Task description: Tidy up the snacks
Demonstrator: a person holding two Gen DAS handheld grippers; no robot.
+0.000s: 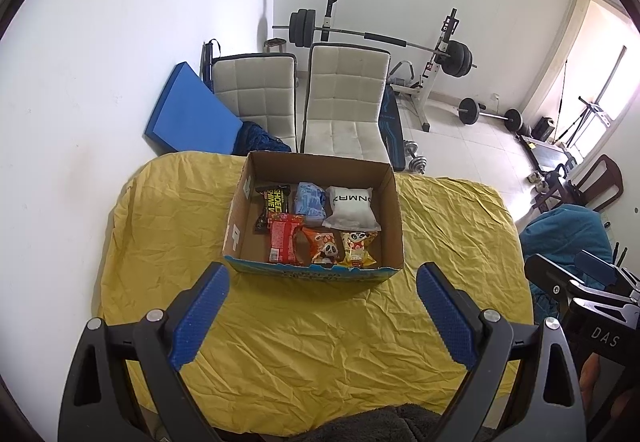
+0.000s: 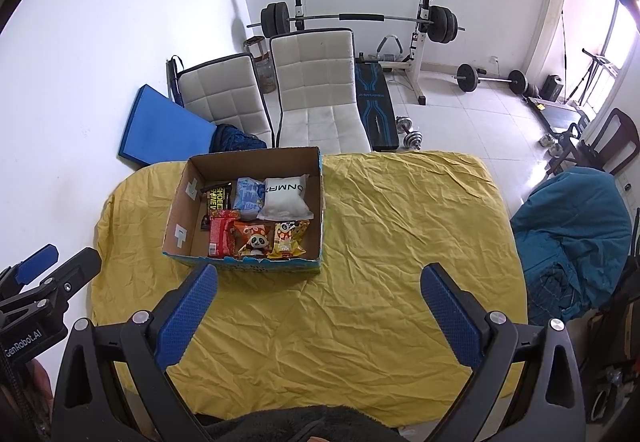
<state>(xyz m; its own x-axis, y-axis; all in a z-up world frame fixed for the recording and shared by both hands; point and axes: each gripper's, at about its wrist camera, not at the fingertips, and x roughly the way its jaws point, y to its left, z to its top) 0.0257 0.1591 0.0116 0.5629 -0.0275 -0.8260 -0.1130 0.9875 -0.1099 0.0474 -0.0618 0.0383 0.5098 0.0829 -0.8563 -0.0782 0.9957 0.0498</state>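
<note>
An open cardboard box (image 1: 394, 202) (image 2: 182, 198) stands on the yellow cloth of the table (image 1: 312, 342) (image 2: 380, 222). Inside lie several snack packs: a white pouch (image 1: 350, 207) (image 2: 285, 198), a pale blue pack (image 1: 309, 200) (image 2: 249, 198), a black bar (image 1: 273, 204), a red pack (image 1: 282, 238) (image 2: 220, 236), an orange panda bag (image 1: 322, 244) (image 2: 252, 238) and a yellow panda bag (image 1: 359, 247) (image 2: 289, 238). My left gripper (image 1: 322, 282) hovers open just in front of the box, empty. My right gripper (image 2: 320, 282) is open and empty too, nearer the box's right corner.
Two white padded chairs (image 1: 344, 98) (image 2: 316, 82) stand behind the table, with a blue mat (image 1: 188, 110) against the wall. A barbell rack (image 2: 360, 18) and dumbbells (image 2: 408, 136) fill the floor behind. A teal heap (image 2: 572, 218) lies right of the table.
</note>
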